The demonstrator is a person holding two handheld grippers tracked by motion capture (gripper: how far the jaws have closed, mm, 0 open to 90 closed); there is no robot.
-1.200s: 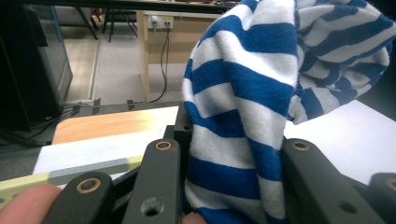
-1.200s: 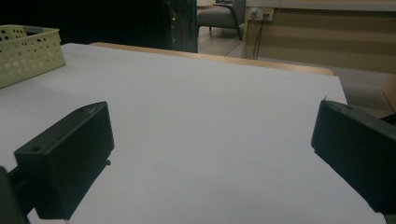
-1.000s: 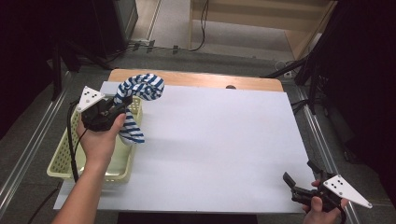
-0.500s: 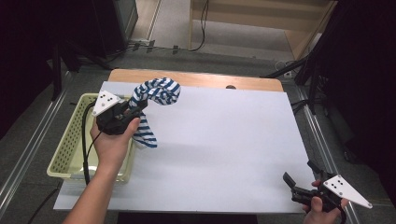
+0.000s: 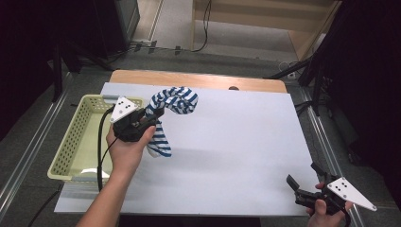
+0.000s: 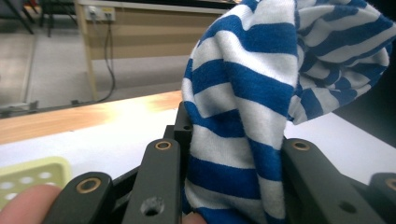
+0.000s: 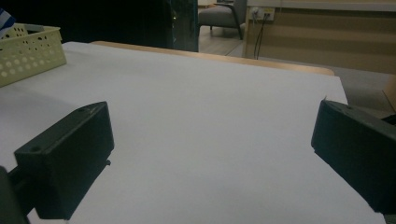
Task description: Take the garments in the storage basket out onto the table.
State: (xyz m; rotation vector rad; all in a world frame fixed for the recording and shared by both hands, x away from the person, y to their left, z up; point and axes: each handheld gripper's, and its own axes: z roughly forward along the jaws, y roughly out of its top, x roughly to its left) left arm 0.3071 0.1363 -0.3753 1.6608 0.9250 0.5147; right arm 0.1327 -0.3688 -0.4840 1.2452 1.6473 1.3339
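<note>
Cloth (image 5: 171, 105), blue and white stripes, is pinched in my left gripper (image 5: 150, 118) and hanging in the air over the white sheet (image 5: 236, 142), roughly at 10 o'clock on the table in the high view. One end arches up and over toward 1 o'clock from the gripper, the other end dangles down toward 5 o'clock, its tip just about at the sheet, can't tell if it's actually touching. In the left gripper view the jaws are clamped right on the cloth (image 6: 243, 140), a fat bunch of fabric squeezed between them. The pale yellow basket (image 5: 82, 142) sits just to the 9 o'clock side of my left hand (image 5: 125, 151), on the sheet's left edge. My right gripper (image 5: 305, 182) is way off at 5 o'clock near the sheet's corner, jaws spread wide apart with nothing between them, well away from the cloth. Wooden table edge (image 5: 198, 80) peeks out at 12 o'clock past the sheet.
</note>
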